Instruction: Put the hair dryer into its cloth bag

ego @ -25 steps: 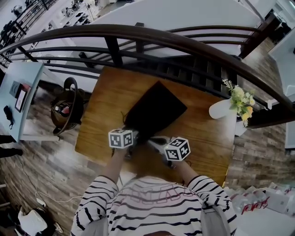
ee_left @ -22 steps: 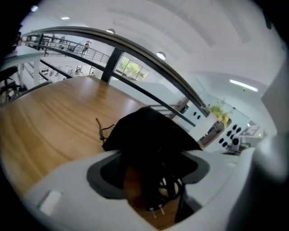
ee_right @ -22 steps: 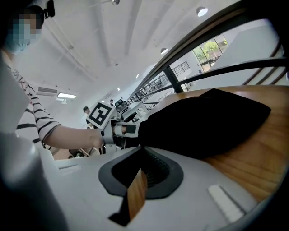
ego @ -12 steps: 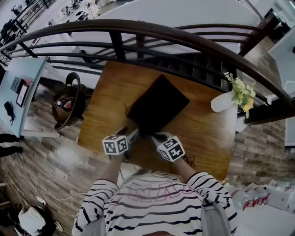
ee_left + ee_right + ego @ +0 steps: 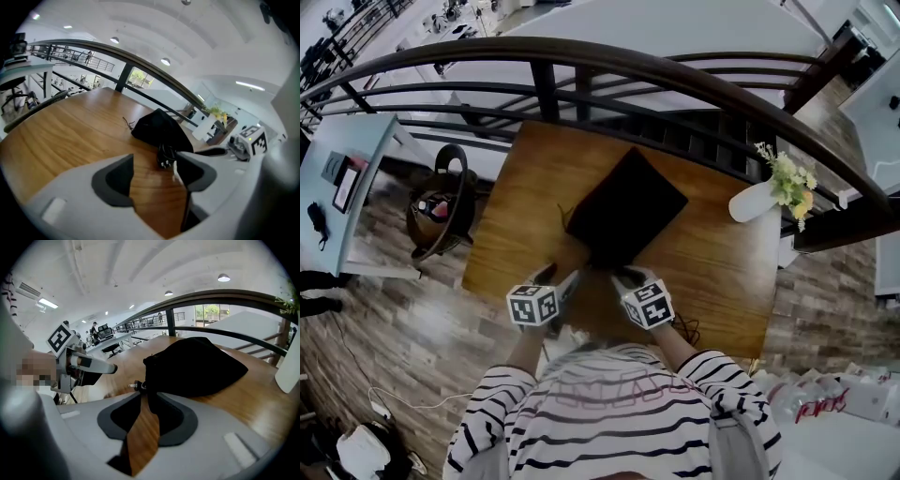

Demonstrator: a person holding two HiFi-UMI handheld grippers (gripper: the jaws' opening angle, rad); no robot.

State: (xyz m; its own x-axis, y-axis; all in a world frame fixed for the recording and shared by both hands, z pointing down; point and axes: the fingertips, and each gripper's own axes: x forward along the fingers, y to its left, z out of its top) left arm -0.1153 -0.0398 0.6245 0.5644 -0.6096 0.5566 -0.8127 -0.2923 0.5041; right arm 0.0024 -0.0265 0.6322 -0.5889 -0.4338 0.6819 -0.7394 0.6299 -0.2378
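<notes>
Cloth bag (image 5: 626, 208) shows a plug (image 5: 165, 157) poking out at 6 o'clock, which could snag the right gripper (image 5: 147, 401), whose jaws are opening off the bag's edge, or the wide, empty, closing left gripper (image 5: 153, 161)

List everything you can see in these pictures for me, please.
Table: one, brown wood, centre.
Bag: one, black, mid-table.
Plug: one, black, poking from the bag's near end.
Vase: one, white, with flowers, table's right edge.
Railing: one, dark, beyond the table.
Basket: one, dark, floor left of the table.
Shirt: one, striped, bottom.
Left gripper: one, white, near the bag; jaws closing, only table between them.
Right gripper: one, white, near the bag; jaws opening, bag's edge at their tips.
</notes>
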